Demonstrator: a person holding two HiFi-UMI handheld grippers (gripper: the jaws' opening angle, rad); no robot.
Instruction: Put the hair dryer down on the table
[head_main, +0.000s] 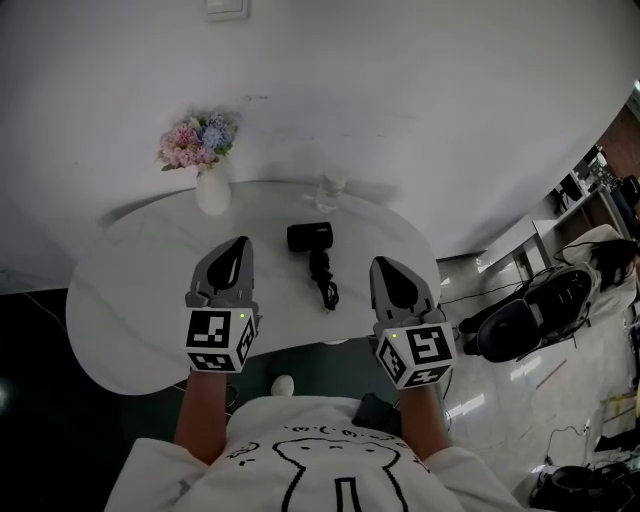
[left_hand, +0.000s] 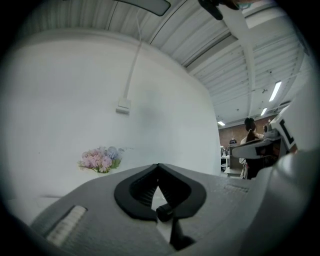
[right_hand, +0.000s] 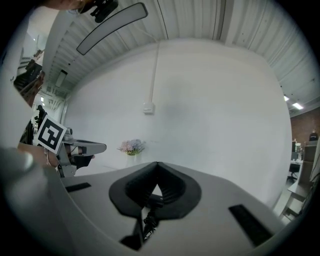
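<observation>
The black hair dryer (head_main: 309, 236) lies on the white table (head_main: 140, 300) near its middle, and its black cord (head_main: 326, 285) is bundled just in front of it. My left gripper (head_main: 238, 246) hovers over the table to the dryer's left, shut and empty. To the dryer's right my right gripper (head_main: 386, 265) is also shut with nothing in it. In the left gripper view the jaws (left_hand: 158, 166) meet at a point. The right gripper view shows the same (right_hand: 157, 164), with a dark bit of dryer and cord (right_hand: 146, 220) seen through the gap below.
A white vase of pink and blue flowers (head_main: 205, 160) stands at the table's back left, by the wall. A clear glass (head_main: 330, 190) sits at the back, behind the dryer. Dark equipment and cables (head_main: 530, 320) lie on the floor to the right.
</observation>
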